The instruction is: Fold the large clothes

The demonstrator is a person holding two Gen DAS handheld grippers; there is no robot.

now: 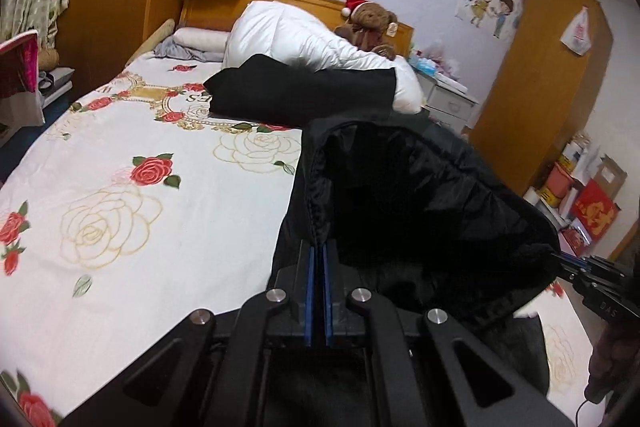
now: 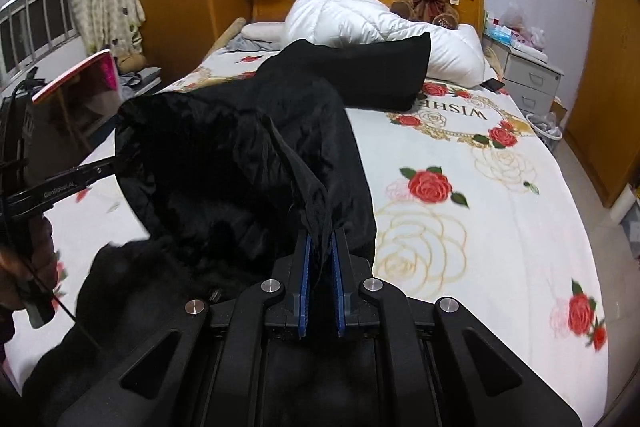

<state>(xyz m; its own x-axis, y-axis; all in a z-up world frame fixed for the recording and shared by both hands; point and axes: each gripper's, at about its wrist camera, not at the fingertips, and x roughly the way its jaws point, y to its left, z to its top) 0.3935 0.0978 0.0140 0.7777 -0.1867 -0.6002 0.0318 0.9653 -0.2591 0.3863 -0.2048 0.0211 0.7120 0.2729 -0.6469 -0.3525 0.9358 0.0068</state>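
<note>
The black padded coat [image 1: 400, 195] lies lengthwise on the rose-printed bedsheet [image 1: 120, 163], its near end lifted off the bed, its far part draped toward the white duvet [image 1: 304, 39]; you hold it at two points of one edge, evidently to spread that edge taut for a fold; your left gripper [image 1: 319, 247] is clenched on the seamed edge; your right gripper [image 2: 320, 239] is clamped on a thin fold of lining, pads pressing it; the lining sags open between them; broad bare sheet lies either side of the coat, giving room to carry the edge forward; the teddy bear [image 2: 432, 3] and duvet crowd the headboard end.
</note>
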